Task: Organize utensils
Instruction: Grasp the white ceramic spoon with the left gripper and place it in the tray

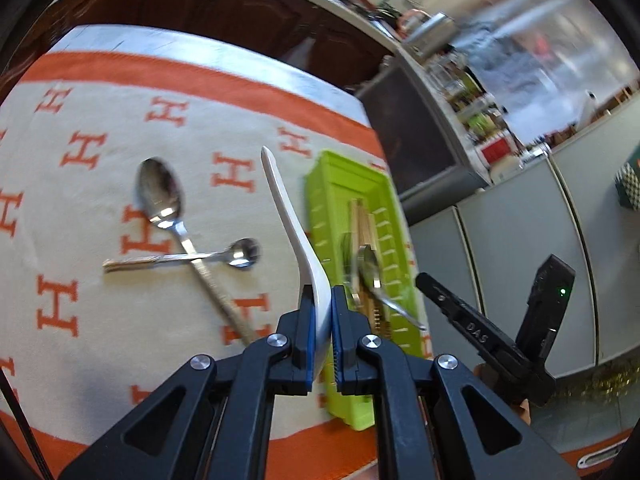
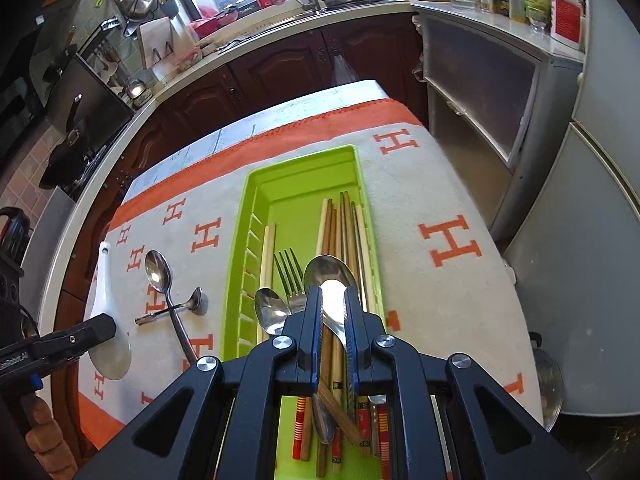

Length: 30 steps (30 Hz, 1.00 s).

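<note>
My left gripper (image 1: 322, 300) is shut on a white ceramic spoon (image 1: 286, 216), held by its bowl with the handle pointing away; the same spoon shows in the right wrist view (image 2: 105, 312), above the cloth left of the tray. A green utensil tray (image 2: 304, 196) holds chopsticks (image 2: 340, 232), a fork (image 2: 290, 272) and two metal spoons (image 2: 270, 312). My right gripper (image 2: 334, 300) hovers over the tray with a small gap between its fingers; a large spoon (image 2: 330, 276) lies under them. Two crossed metal spoons (image 1: 168, 208) lie on the cloth.
The table wears a white cloth with orange H marks (image 2: 452, 240) and an orange border. Dark wood cabinets (image 2: 260, 76) and a kitchen counter with a sink stand beyond the far edge. A grey fridge (image 2: 592, 240) is at the right.
</note>
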{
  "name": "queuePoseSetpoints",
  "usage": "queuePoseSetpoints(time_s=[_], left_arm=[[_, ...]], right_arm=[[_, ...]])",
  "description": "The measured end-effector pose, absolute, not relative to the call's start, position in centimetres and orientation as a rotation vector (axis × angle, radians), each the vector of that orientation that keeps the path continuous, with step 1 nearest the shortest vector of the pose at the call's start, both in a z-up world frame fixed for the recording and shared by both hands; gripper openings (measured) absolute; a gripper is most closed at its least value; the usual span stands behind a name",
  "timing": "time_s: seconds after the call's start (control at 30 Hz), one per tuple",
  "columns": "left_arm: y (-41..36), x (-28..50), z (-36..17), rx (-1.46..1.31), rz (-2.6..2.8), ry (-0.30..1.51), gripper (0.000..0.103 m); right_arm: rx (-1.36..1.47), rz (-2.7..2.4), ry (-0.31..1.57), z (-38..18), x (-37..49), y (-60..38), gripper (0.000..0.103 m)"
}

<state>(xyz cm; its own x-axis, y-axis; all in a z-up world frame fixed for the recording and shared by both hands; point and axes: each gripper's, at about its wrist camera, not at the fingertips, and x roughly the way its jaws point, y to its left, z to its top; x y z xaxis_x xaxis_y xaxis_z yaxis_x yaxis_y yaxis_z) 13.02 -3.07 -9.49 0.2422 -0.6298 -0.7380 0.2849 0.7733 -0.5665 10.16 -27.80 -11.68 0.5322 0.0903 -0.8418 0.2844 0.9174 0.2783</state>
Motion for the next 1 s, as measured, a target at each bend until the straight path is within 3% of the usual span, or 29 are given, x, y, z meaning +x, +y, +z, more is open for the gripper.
queuePoseSetpoints(time_s=[0.2,0.57,0.63,0.7,1.0], left_arm=[[-9.6,14.3,-8.8,-0.229,-0.702,1.2,0.005],[-16.7,16.8,-14.0,-0.061,-0.694,1.343,0.005],[-17.1,16.7,-14.3,-0.039,-0.691,1.342,0.011],[-17.2,16.4,-14.0,-0.029,-0.691,1.323,0.027],[-14.5,14.7,-10.0,0.006,-0.661,1.16,0.044]], right_arm=[[0.444,-0.143,0.976,-10.2,9.6,-29.3,0.011],[0.482,-0.208,0.984,-11.0,11.6,-32.8,0.011],[0.491,-0.211,0.99,-11.5,11.9,-33.2,0.011],[0.496,-0.21,0.997,-12.0,12.1,-33.3,0.011],[0.488,-0.191,0.987,-11.8,11.6,-32.2,0.011]])
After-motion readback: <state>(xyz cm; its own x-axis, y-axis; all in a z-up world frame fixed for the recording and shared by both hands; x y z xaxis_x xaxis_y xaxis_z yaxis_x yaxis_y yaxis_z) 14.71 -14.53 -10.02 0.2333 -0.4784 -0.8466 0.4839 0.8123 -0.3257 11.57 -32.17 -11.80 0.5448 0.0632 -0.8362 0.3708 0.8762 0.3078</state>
